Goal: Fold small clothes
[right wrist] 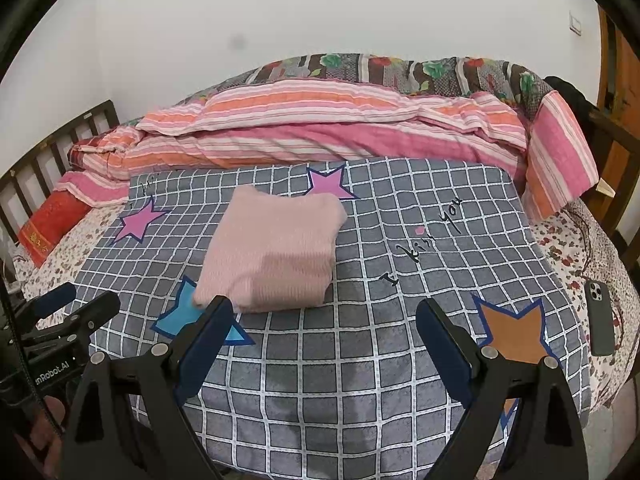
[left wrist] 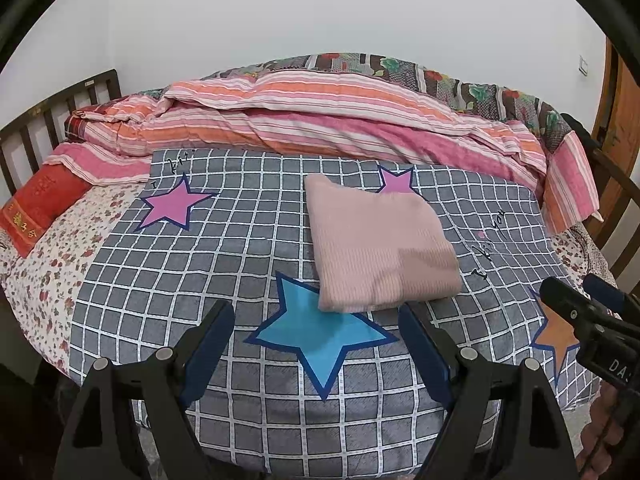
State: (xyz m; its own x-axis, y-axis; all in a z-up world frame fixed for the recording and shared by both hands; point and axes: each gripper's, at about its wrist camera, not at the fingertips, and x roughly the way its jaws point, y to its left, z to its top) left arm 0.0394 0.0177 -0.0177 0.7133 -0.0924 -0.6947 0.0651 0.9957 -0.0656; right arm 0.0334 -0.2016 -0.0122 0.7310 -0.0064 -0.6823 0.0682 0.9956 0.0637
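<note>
A pink ribbed garment (left wrist: 380, 248) lies folded into a compact square on the grey checked blanket (left wrist: 240, 272) with stars. It also shows in the right wrist view (right wrist: 272, 252). My left gripper (left wrist: 316, 320) is open and empty, just in front of the garment's near edge. My right gripper (right wrist: 324, 316) is open and empty, its left finger near the garment's front corner. The right gripper also shows at the right edge of the left wrist view (left wrist: 580, 304). The left gripper shows at the left edge of the right wrist view (right wrist: 72, 308).
A striped pink and orange quilt (left wrist: 320, 120) is piled along the back of the bed. A red pillow (left wrist: 36, 208) lies at the left by the dark headboard (left wrist: 40, 120). A dark phone (right wrist: 600, 316) lies on the floral sheet (right wrist: 580, 240) at the right.
</note>
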